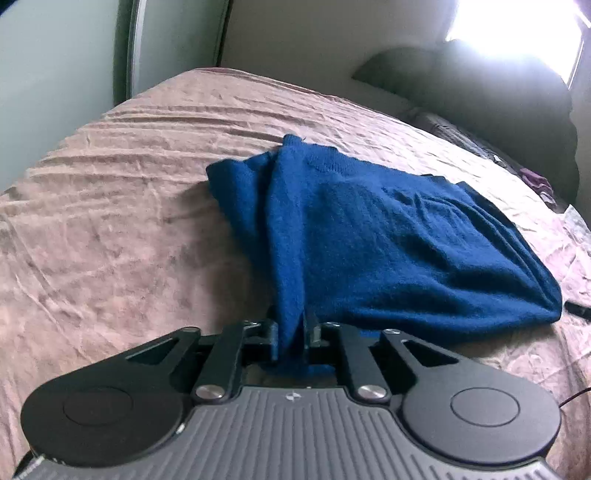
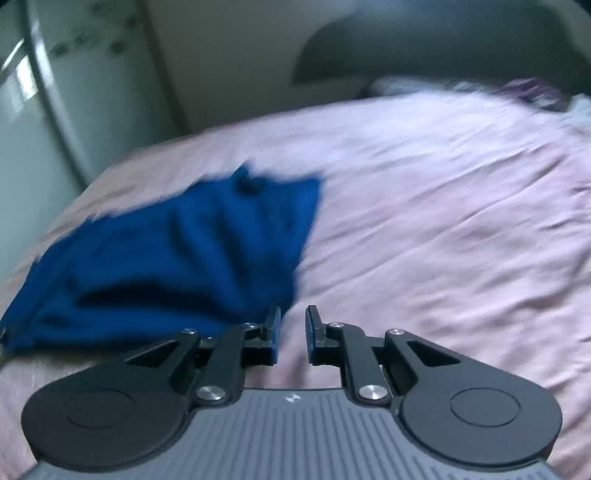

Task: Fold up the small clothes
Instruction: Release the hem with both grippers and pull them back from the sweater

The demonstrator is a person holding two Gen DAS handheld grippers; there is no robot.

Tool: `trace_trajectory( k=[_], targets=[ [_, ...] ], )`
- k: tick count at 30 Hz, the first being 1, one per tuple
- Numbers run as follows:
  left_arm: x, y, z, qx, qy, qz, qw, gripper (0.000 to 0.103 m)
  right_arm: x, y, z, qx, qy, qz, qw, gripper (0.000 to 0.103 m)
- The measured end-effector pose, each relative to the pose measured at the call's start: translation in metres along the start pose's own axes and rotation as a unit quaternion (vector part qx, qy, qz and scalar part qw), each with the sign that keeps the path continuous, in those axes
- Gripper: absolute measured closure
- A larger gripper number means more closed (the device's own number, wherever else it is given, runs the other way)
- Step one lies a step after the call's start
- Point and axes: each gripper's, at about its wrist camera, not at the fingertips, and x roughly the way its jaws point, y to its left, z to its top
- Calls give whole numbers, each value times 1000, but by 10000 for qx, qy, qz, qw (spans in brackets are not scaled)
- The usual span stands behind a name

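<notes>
A dark blue knitted garment [image 1: 388,236] lies crumpled on a bed covered by a pink sheet [image 1: 110,221]. My left gripper [image 1: 291,321] is shut on the garment's near edge, and a fold of the cloth rises taut from between its jaws. In the blurred right wrist view the same blue garment [image 2: 177,251] lies to the left on the pink sheet [image 2: 443,240]. My right gripper [image 2: 293,314] hovers just right of the garment's near corner. Its jaws stand a narrow gap apart, with only bare sheet showing between the blue pads [image 2: 274,332].
A dark padded headboard [image 1: 480,92] stands at the far end of the bed, under a bright window [image 1: 517,22]. A pale wardrobe door [image 1: 55,74] is on the left. Purple cloth [image 1: 535,181] and a small dark object [image 1: 578,309] lie near the bed's right edge.
</notes>
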Motion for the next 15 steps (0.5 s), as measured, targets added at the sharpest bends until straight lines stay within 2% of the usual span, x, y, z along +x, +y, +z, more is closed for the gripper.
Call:
trace_trajectory(
  k=[2,3,4,6,7,8,9,10,11,12,13,14,15],
  targets=[
    [-5,3,2,-89,-81,7,9999,69,-13,1,7,-40,-431,-275,9987,89],
    [-6,4,3,-95,-117,14,9999,61,-14,4,11,-137,-492,-279,9983,88],
    [-6,5,4,-85,-116,6,9999,52,-11,6,14,-192,-449,-192,9986,83],
    [-3,7,3,-170,-85,20,9998,43,3,2,19,3,-289,175,9994,52],
    [-3,8,1,-217,-71,8,9997,42,10,-4,20,219,-260,369,9987,24],
    [-3,8,-1,-239,-42,-9,9997,42,19,-14,19,521,-198,567,9968,19],
    [-4,8,-3,-234,-28,-13,9997,42,27,-23,17,848,-85,752,9935,19],
    [-4,7,-5,-187,-56,6,9998,43,35,-33,14,1229,54,1019,9872,19],
    [-4,6,-7,-110,-77,40,9999,44,44,-42,9,1646,267,1424,9757,19],
    [-3,5,-8,-5,-67,91,9999,45,46,-45,5,1918,421,1850,9629,19],
    [-2,3,-8,90,-49,154,9998,46,45,-47,2,2138,463,2483,9436,19],
    [-1,2,-9,137,-48,199,9997,47,36,-47,2,2230,361,3026,9260,19],
    [-1,2,-8,166,-55,223,9996,49,25,-47,4,2207,136,3333,9165,20]
  ],
)
